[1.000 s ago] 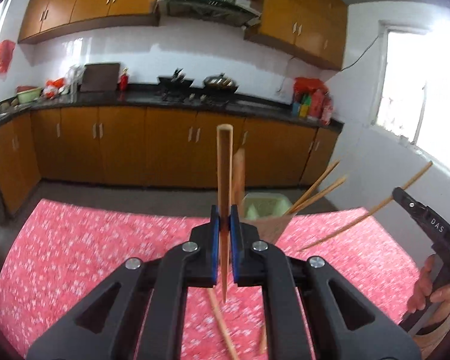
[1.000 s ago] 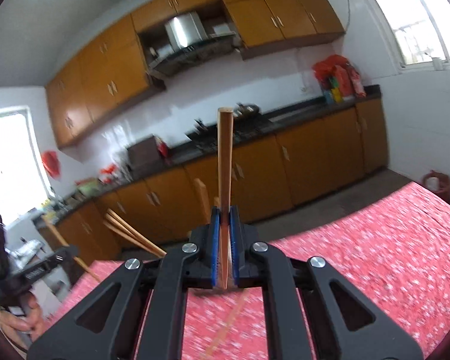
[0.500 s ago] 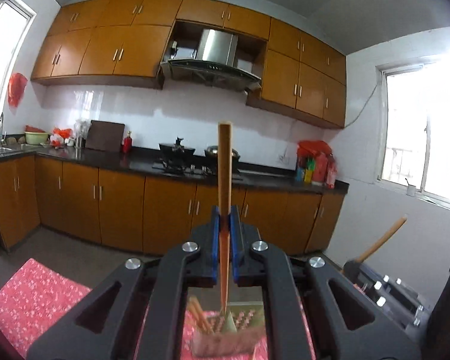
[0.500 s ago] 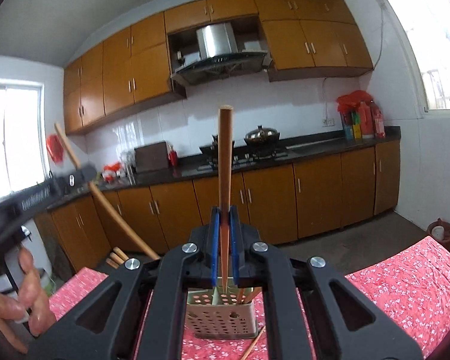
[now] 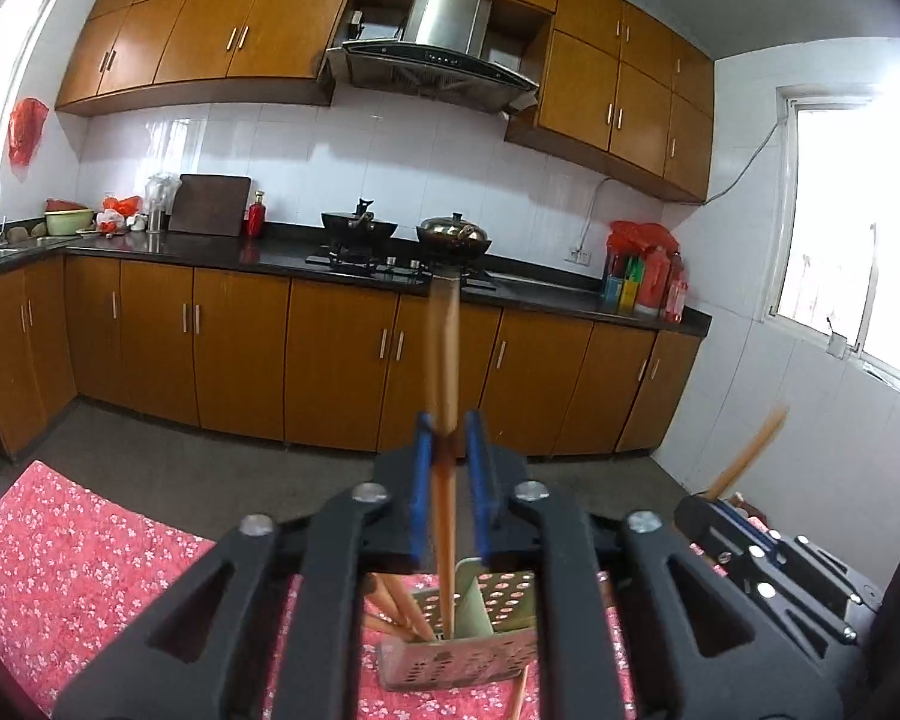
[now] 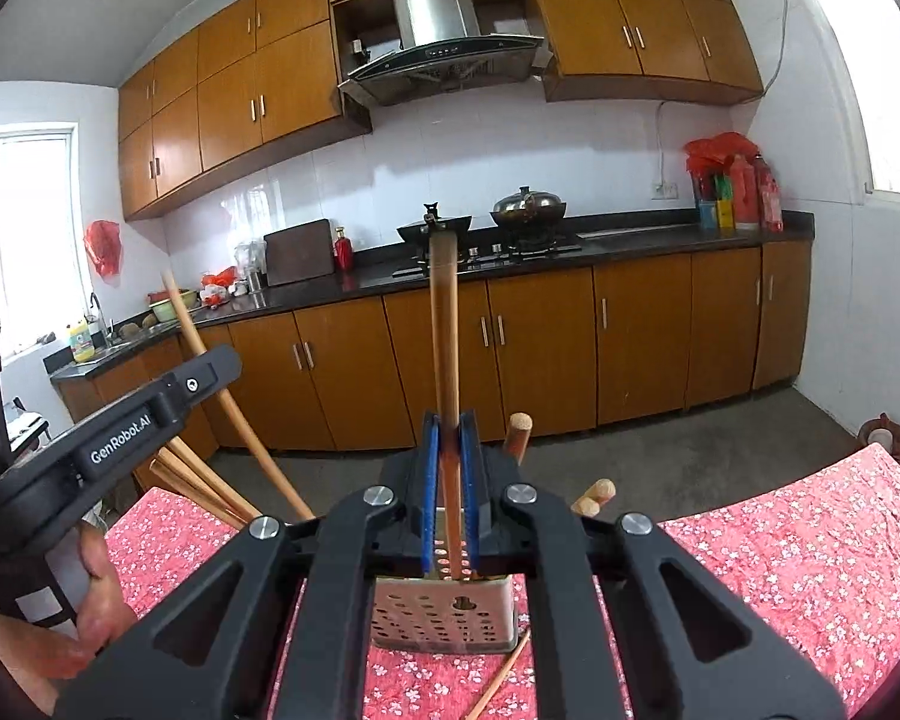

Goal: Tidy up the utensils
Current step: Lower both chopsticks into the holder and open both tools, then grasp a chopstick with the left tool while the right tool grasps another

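A perforated metal utensil caddy [image 5: 468, 654] [image 6: 444, 615] stands on the red floral tablecloth [image 5: 78, 570], with several chopsticks [image 5: 399, 606] in it. My left gripper [image 5: 447, 480] has its pads slightly parted around an upright wooden chopstick [image 5: 444, 372], blurred, whose lower end is inside the caddy. My right gripper [image 6: 449, 480] is shut on another upright wooden chopstick [image 6: 444, 324] right above the caddy. Each gripper shows in the other's view: the right gripper [image 5: 768, 558] at right, the left gripper [image 6: 120, 426] at left.
A loose chopstick [image 6: 501, 678] lies on the cloth in front of the caddy. Round wooden handles [image 6: 519, 432] stick up behind the right gripper. Kitchen cabinets and a counter [image 5: 330, 276] with stove run along the far wall.
Both grippers have come over the caddy with their chopsticks held upright. The left pads have parted and its chopstick has slid down into the caddy.
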Tool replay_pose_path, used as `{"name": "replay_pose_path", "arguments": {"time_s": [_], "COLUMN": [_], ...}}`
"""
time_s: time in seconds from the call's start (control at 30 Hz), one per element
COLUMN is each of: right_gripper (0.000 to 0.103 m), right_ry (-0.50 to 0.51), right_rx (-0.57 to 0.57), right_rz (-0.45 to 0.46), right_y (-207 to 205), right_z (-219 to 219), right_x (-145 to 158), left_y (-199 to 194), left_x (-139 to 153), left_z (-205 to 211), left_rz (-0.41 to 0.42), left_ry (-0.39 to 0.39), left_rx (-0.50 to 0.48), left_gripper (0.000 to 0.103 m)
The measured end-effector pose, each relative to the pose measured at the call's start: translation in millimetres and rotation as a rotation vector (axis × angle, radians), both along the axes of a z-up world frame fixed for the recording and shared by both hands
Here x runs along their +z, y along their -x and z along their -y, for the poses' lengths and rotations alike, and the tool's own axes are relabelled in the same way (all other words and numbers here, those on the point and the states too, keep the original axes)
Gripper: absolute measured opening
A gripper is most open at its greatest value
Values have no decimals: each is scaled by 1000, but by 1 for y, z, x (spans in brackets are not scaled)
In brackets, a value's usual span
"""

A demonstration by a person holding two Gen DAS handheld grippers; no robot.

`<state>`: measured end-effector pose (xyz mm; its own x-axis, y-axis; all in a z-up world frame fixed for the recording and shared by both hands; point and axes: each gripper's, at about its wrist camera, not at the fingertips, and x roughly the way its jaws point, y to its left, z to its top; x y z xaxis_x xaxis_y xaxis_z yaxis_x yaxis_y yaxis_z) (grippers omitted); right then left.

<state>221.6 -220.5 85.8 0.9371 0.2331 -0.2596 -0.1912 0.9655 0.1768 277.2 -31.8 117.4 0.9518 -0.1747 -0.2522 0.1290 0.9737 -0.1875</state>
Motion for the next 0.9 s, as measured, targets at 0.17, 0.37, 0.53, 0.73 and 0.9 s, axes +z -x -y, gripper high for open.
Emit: {"name": "replay_pose_path", "arguments": {"time_s": [0.17,0.37,0.53,0.73,0.9], "right_gripper": [15,17,24,24,24], "right_ry": [-16,-27,-42,-37,-31], "right_rx": [-12,-32,-68,-104,-59], "right_rz": [12,53,41,-139,-419], "right_y": [7,31,62,72,58], "right_z": [4,13,27,37,14], "right_x": [6,21,17,-40,-127], "left_y": [6,26,55,97,111], "left_x": [2,9,12,-16,-71], "left_z": [-5,-18,-35,-58,-74], "left_rz": [9,20,6,-59,-175], "left_ry": [-6,15,22,-9,-106], "left_rx": [11,34,66,101,166], "left_gripper": [26,30,31,34,34]}}
